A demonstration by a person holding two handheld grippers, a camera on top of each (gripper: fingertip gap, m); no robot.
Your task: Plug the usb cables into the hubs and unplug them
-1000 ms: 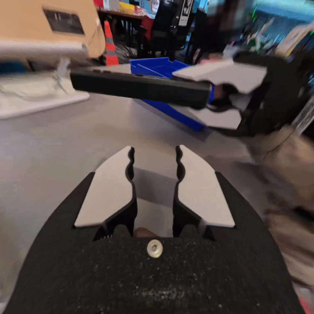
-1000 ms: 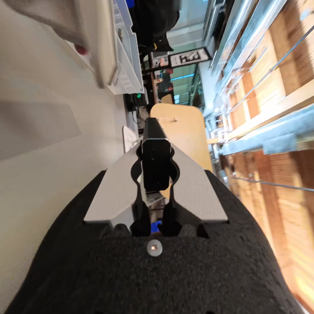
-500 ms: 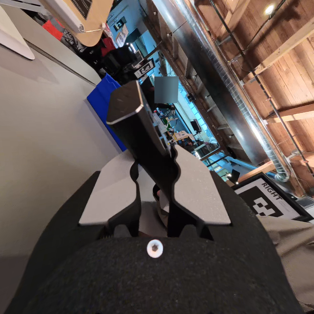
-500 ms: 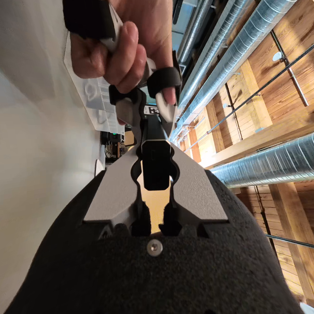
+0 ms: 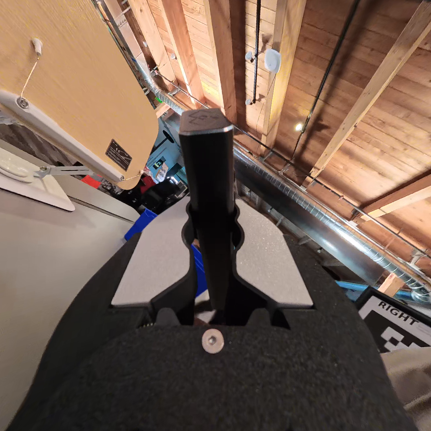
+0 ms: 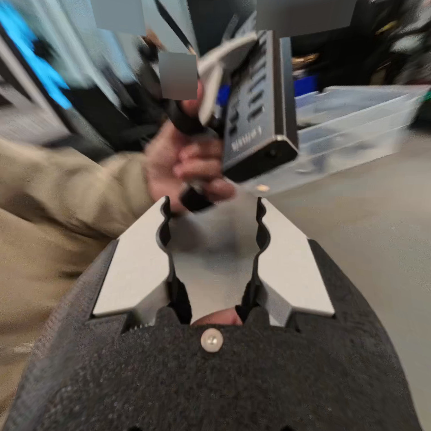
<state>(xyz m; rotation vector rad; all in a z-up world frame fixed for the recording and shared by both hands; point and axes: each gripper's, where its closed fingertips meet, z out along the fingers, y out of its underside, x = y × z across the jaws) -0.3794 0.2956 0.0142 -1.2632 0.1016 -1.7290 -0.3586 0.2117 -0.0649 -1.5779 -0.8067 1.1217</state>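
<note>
Hub handed over to my left gripper (image 5: 211,235).
It now clamps the hub (image 5: 207,168); my right gripper (image 6: 213,231), just emptied, gapes, ready for 1 cable.

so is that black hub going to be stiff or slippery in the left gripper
Probably stiff: the black hub stands straight out of the left gripper, unsupported, no sag. Its smooth casing with a glinting edge could slip or pivot, though the notched fingers likely cradle it.

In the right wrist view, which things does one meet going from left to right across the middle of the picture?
beige sleeve → hand → black hub → clear plastic bin
</note>
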